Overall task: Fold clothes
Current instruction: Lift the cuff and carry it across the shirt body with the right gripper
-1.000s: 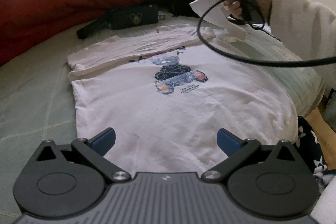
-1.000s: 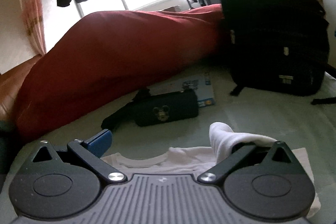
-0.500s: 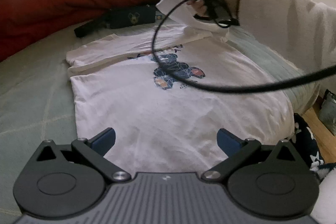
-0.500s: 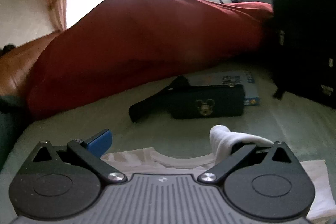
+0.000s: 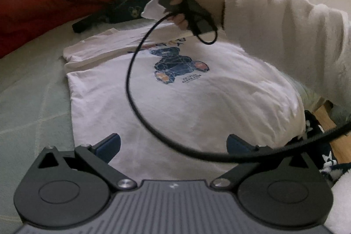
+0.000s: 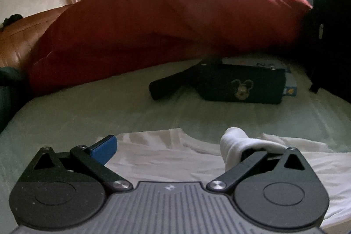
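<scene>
Pale green bed sheet (image 5: 28, 89) carries the white T-shirt (image 5: 175, 102), spread flat, print up. My left gripper (image 5: 173, 143) hovers over its hem, fingers wide, empty. My right gripper (image 6: 173, 147) spread wide too; a shirt fold (image 6: 235, 142) drapes its right finger.

The shirt (image 5: 179, 102) lies flat on the bed (image 5: 28, 91), one side folded over onto it. Beyond the shirt a pouch (image 6: 241, 87) rests on a box (image 6: 289, 80), with the quilt (image 6: 153, 25) heaped behind them and a backpack (image 6: 331, 25) to their right. The left gripper (image 5: 173, 143) sits at the shirt's near edge; the right gripper (image 6: 173, 146) hangs above its far end, cloth draped over one finger.
</scene>
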`<state>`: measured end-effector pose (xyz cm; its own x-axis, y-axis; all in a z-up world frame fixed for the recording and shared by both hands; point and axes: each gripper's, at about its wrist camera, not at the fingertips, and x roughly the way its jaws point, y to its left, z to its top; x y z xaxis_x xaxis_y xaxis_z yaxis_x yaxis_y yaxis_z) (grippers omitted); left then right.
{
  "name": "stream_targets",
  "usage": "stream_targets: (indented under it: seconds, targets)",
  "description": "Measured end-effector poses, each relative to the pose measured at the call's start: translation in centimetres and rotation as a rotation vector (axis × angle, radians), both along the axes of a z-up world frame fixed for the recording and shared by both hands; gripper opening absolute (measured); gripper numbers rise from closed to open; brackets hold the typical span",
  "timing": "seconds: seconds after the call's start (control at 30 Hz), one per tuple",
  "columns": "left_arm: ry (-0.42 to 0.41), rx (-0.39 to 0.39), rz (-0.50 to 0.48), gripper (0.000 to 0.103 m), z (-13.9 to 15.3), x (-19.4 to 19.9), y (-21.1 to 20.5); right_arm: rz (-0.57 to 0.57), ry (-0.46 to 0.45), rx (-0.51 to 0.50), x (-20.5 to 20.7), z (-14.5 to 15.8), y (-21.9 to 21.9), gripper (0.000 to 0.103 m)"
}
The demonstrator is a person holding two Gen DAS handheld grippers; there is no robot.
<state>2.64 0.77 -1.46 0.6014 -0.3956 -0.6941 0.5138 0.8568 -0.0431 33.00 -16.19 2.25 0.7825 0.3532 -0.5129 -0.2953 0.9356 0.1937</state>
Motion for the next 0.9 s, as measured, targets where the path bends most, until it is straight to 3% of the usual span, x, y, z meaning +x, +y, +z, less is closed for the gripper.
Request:
stream_targets:
  seconds: [0.23,0.57,0.9]
  targets:
    - [0.000,0.005,0.002,0.102,0.1,0.0,-0.3,0.045,-0.010,0.032,0.6,0.2,1.8,0.103]
    - [0.016,0.006,0.008,0.102,-0.3,0.0,0.1,0.082,0.090,0.024,1.0,-3.7,3.3,0.103]
    - [0.021,-0.019,-0.018,0.102,-0.8,-0.4,0.2,-0.064,0.169,0.200,1.6,-3.0,-1.6,0.103]
